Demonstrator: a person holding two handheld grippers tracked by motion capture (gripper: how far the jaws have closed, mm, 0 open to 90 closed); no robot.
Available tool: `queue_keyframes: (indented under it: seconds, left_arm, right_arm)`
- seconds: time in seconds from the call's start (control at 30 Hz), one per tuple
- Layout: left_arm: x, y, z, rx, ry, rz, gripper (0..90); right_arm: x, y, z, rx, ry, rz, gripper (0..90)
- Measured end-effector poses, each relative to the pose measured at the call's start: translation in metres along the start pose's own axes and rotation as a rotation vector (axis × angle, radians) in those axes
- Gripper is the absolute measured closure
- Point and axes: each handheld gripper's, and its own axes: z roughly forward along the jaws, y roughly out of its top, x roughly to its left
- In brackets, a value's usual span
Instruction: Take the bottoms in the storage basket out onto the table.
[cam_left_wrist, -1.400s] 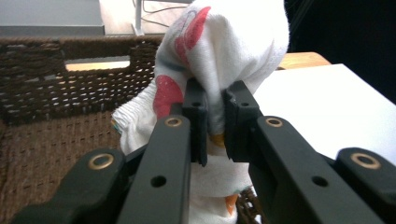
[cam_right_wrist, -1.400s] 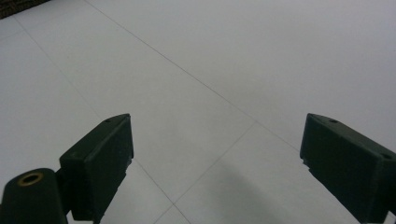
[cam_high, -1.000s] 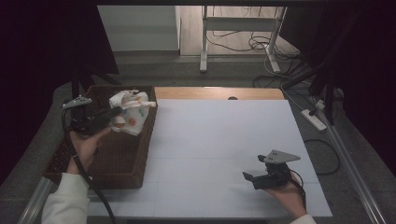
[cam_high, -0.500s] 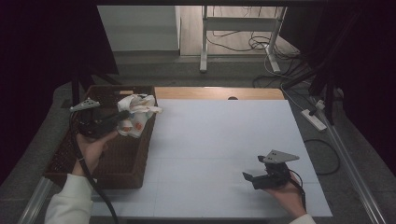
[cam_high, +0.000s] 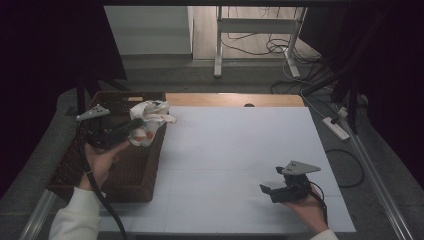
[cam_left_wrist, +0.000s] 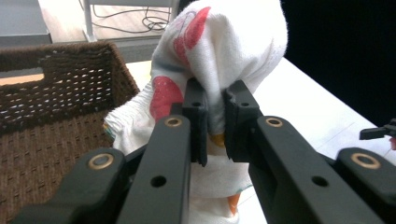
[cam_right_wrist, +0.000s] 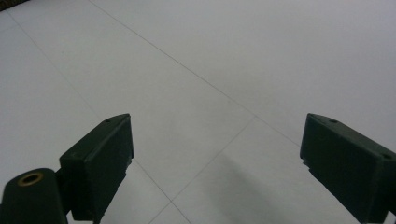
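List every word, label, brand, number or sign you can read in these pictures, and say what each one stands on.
None can be read.
The cloth held in the left gripper carries red and orange printed shapes, but no lettering.
The wicker basket, the white table and the right gripper show no words or numbers.

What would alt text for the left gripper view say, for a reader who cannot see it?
Two black jaws of the left claw pinch a bunched white cloth with red and orange prints, held up in front of the camera. A dark brown wicker basket sits to the left, a white table to the right.
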Motion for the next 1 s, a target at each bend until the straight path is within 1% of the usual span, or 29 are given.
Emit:
queue_keyframes:
  seconds: [0.23, 0.4, 0.53, 0.7, 0.8, 1.0]
  left_arm:
    - [-0.006, 0.002, -0.001, -0.013, -0.021, 0.005, 80.8]
    - [-0.01, 0.003, 0.001, -0.014, -0.037, 0.01, 80.8]
    - [-0.015, 0.002, 0.003, -0.017, -0.053, 0.015, 80.9]
    - [-0.022, 0.002, 0.007, -0.013, -0.069, 0.031, 80.9]
    - [-0.025, 0.002, 0.009, -0.015, -0.081, 0.037, 80.9]
    - [-0.031, 0.001, 0.014, -0.01, -0.106, 0.04, 80.9]
  right_arm:
    - [0.0, 0.0, 0.0, 0.005, -0.001, 0.0, 9.9]
    - [0.0, 0.0, 0.0, 0.001, 0.0, -0.001, 9.9]
    - [0.0, 0.0, -0.001, 0.001, -0.002, -0.002, 9.9]
    - [-0.001, 0.0, -0.001, -0.006, -0.002, 0.002, 9.9]
    - [0.0, 0.0, -0.002, 0.0, -0.005, -0.002, 9.9]
    - [-0.001, 0.0, -0.001, 0.0, -0.007, -0.002, 9.9]
